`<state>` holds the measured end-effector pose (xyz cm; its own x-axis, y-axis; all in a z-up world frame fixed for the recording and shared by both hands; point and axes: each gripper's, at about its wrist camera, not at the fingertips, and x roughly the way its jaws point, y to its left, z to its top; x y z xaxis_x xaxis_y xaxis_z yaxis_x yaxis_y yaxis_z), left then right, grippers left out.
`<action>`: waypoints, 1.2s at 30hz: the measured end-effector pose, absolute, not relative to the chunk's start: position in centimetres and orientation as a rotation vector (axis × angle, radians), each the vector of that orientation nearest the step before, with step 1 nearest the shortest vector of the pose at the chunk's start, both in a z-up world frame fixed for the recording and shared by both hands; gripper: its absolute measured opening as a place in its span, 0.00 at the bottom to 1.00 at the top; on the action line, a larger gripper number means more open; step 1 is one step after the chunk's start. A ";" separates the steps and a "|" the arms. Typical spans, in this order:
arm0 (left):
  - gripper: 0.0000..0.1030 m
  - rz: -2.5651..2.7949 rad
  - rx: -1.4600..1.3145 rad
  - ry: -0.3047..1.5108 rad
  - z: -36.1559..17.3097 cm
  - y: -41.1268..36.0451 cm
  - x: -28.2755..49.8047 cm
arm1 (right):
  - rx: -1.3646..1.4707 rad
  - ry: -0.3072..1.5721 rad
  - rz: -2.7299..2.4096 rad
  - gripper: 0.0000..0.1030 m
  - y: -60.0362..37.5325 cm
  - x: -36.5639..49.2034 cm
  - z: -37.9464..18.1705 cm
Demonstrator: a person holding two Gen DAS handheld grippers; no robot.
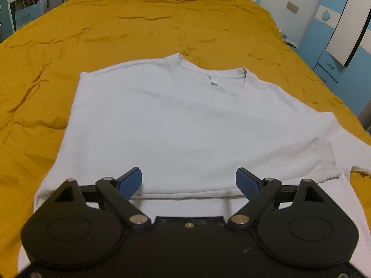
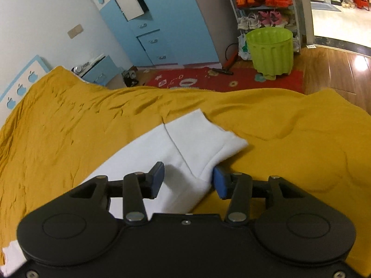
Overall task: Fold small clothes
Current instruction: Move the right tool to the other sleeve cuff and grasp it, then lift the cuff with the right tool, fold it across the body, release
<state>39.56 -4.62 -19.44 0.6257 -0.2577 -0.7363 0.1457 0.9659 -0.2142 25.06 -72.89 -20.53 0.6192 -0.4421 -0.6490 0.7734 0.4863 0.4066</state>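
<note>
A white T-shirt (image 1: 180, 125) lies flat on the mustard-yellow bedspread (image 1: 139, 23), collar at the far side, with its left part folded over the body. My left gripper (image 1: 189, 181) is open and empty, just above the shirt's near folded edge. In the right wrist view the shirt's right sleeve (image 2: 204, 139) sticks out over the bedspread (image 2: 289, 139). My right gripper (image 2: 189, 180) is open, its fingers on either side of the sleeve's underarm edge; the right pad (image 2: 219, 183) sits against the cloth.
A blue wardrobe (image 2: 162, 23), a small blue nightstand (image 2: 99, 69), a green bin (image 2: 270, 48), a shoe rack (image 2: 262, 2) and a red rug (image 2: 208, 80) stand beyond the bed's far edge. A desk and chair (image 1: 34, 2) are at the far left.
</note>
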 end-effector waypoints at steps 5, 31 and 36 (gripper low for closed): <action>0.89 -0.232 -0.142 0.876 -19.9 -4.9 39.9 | 0.722 0.472 -0.786 0.18 -73.0 24.5 -20.5; 0.89 -0.243 -0.224 0.786 -16.0 4.5 36.3 | 0.404 0.295 -0.027 0.08 -38.8 32.6 -2.0; 0.89 -0.228 -0.262 0.773 -16.3 7.3 35.5 | 0.384 0.386 0.214 0.08 -27.0 35.7 -4.8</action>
